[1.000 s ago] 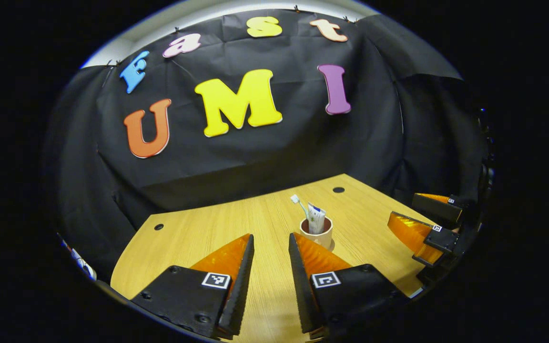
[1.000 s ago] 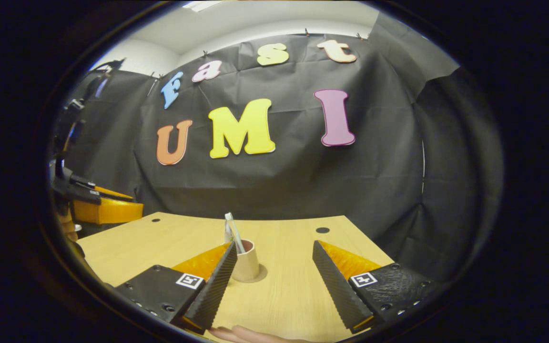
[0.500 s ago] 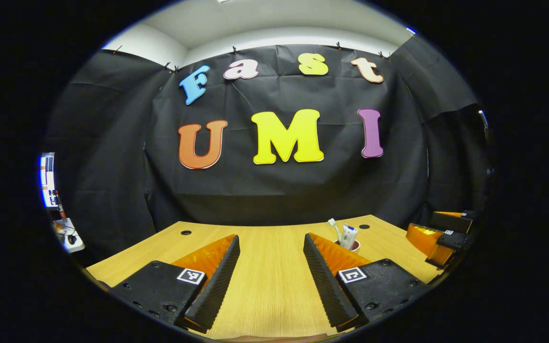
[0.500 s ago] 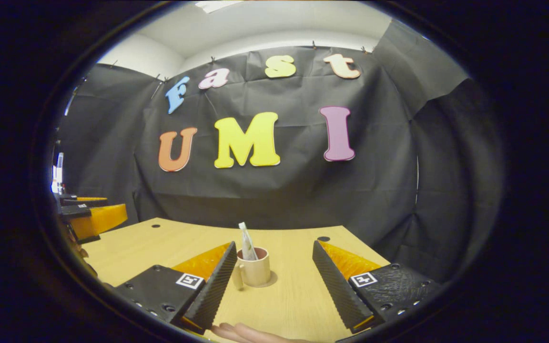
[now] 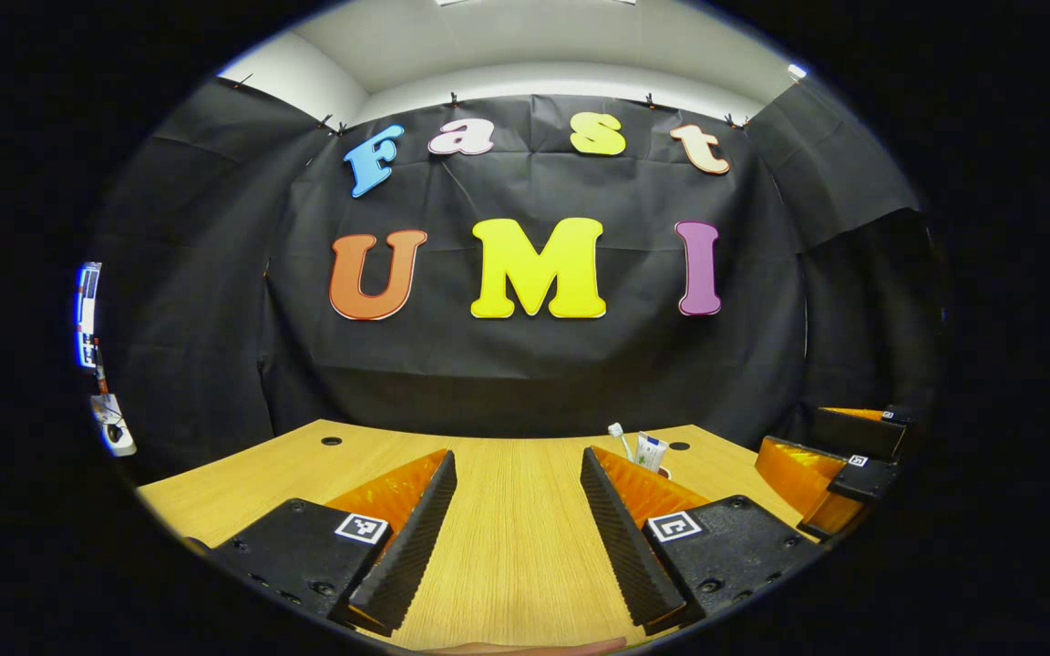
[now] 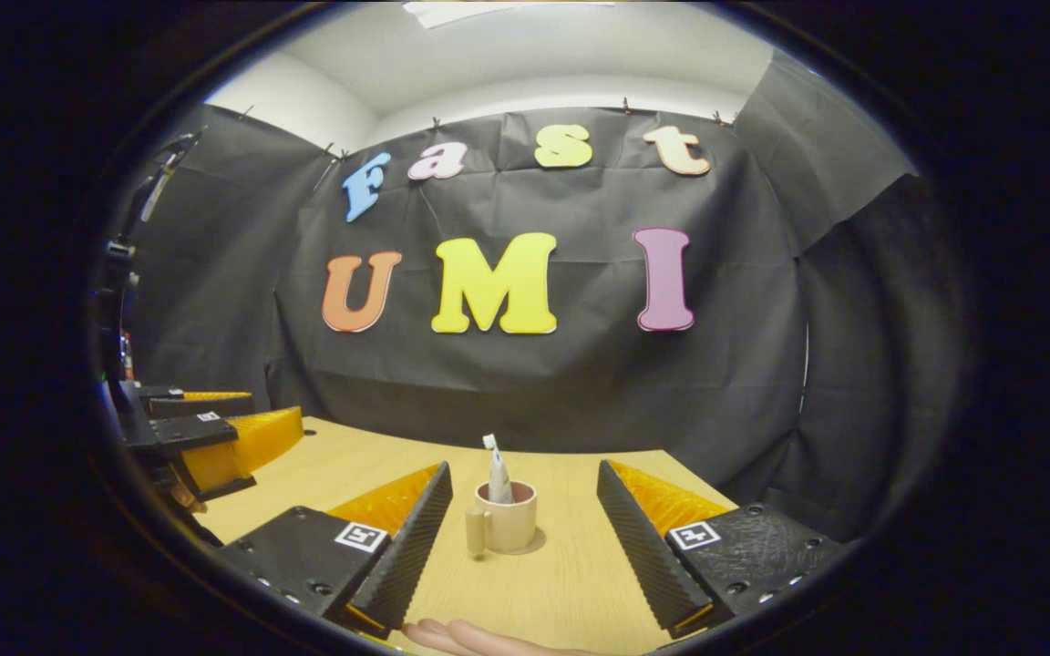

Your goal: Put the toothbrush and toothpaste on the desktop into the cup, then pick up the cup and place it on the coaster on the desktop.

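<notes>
Cup (image 6: 506,527) at lower centre stands on coaster (image 6: 536,545), on worktop (image 6: 571,583), holding toothbrush (image 6: 489,443) and toothpaste (image 6: 499,483); task's end state appears met. Left gripper (image 5: 516,533) and right gripper (image 6: 520,538) gape, grasping nothing.

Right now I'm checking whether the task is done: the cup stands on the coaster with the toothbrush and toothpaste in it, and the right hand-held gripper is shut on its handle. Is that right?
Not quite. The right hand-held gripper is open and drawn back from the cup, touching nothing, as the right gripper view shows. The rest holds: the cup stands on the coaster with the toothbrush and toothpaste in it.
</notes>
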